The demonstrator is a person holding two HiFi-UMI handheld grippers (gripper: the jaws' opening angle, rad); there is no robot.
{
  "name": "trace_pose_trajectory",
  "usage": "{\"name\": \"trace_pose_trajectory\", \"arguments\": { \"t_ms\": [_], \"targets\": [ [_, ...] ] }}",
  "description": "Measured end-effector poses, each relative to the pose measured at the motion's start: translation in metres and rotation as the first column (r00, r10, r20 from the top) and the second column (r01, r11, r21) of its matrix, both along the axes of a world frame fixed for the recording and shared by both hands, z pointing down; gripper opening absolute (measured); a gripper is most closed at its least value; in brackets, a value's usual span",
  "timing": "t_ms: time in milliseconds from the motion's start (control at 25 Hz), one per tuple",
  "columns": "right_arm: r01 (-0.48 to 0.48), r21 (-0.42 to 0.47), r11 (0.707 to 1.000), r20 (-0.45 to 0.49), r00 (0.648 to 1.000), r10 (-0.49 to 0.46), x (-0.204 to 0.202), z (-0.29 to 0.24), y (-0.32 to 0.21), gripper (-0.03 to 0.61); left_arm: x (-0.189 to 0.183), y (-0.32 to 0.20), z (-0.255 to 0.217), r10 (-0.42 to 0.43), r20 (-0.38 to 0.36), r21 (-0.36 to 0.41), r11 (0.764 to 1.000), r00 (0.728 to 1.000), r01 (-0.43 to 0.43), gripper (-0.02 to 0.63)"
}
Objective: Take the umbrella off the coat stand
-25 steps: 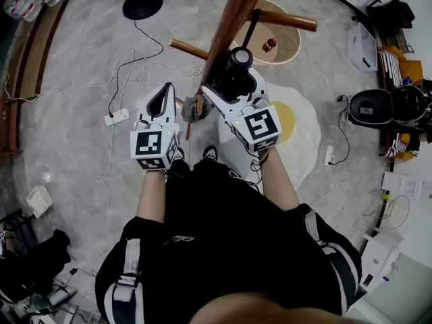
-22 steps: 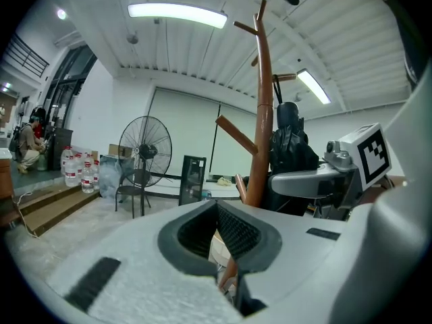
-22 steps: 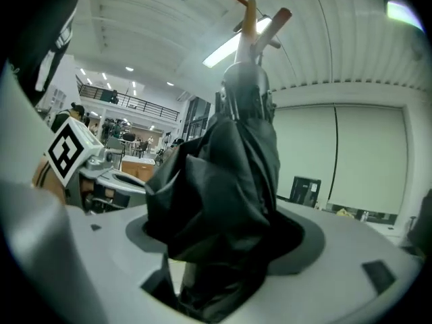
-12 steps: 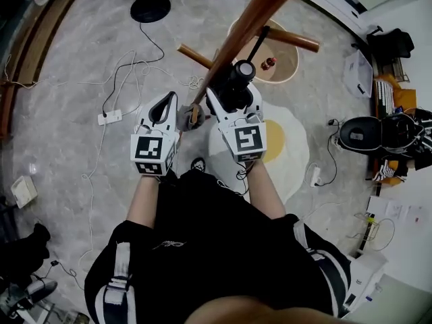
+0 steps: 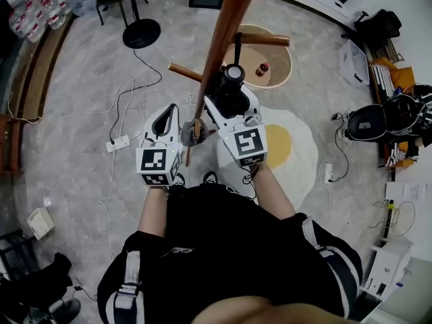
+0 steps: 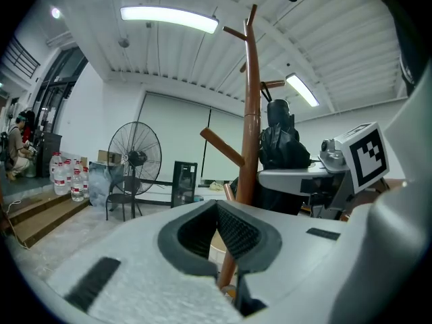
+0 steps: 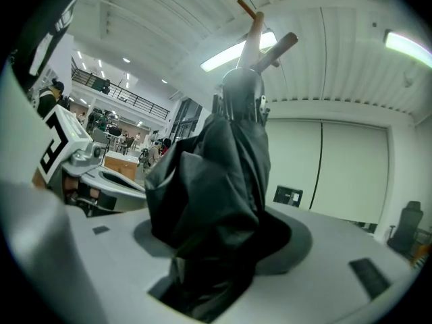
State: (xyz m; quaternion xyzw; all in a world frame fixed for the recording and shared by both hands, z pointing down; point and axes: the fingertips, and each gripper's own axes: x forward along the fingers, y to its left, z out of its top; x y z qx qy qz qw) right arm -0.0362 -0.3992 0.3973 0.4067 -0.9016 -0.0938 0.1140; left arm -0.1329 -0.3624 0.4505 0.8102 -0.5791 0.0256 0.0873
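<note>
A brown wooden coat stand (image 5: pixel 223 32) rises just in front of me, its pegs sticking out at the sides. A folded black umbrella (image 5: pixel 231 90) hangs against its pole. My right gripper (image 5: pixel 228 103) has the umbrella between its jaws, which are closing, and in the right gripper view the black fabric (image 7: pixel 216 181) fills the gap of that gripper (image 7: pixel 223 248). My left gripper (image 5: pixel 173 106) hovers just left of the pole, shut and holding nothing. In the left gripper view, the pole (image 6: pixel 252 113) and umbrella (image 6: pixel 280 140) stand beyond the left gripper (image 6: pixel 217 204).
An egg-shaped rug (image 5: pixel 293 133) lies under the stand on the grey floor. A round wooden tray (image 5: pixel 280 52) with a small bottle sits behind it. Cables and a power strip (image 5: pixel 120 142) lie at the left, a fan base (image 5: pixel 142 32) farther back, and black bags (image 5: pixel 378 117) at the right.
The right gripper's jaws have drawn in around the umbrella. Both hands stay at about the same place by the pole.
</note>
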Motion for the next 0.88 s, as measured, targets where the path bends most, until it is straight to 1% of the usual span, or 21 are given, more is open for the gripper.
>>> {"name": "trace_pose_trajectory", "arguments": {
  "t_ms": [120, 360, 560, 680, 880],
  "targets": [
    [0.005, -0.003, 1.0, 0.038, 0.999, -0.005, 0.008, -0.009, 0.001, 0.275, 0.011, -0.001, -0.006, 0.019, 0.002, 0.008, 1.0, 1.0, -0.019, -0.003],
    [0.005, 0.003, 1.0, 0.048, 0.999, -0.005, 0.011, -0.02, 0.006, 0.275, 0.017, 0.0, -0.012, 0.038, 0.004, 0.016, 0.999, 0.999, -0.038, -0.003],
    [-0.005, 0.028, 1.0, 0.064, 0.998, 0.003, 0.007, -0.028, 0.009, 0.275, 0.015, 0.002, -0.013, 0.049, 0.011, 0.026, 0.998, 0.999, -0.05, -0.003],
    [-0.013, 0.04, 0.999, 0.051, 0.999, 0.011, 0.007, -0.031, 0.008, 0.273, 0.013, 0.002, -0.013, 0.056, 0.014, 0.028, 0.998, 0.998, -0.056, -0.003],
    [-0.039, 0.049, 0.998, 0.077, 0.996, 0.035, 0.005, -0.036, 0.008, 0.273, 0.009, -0.001, -0.013, 0.072, 0.01, 0.035, 0.997, 0.997, -0.072, -0.003]
  ]
}}
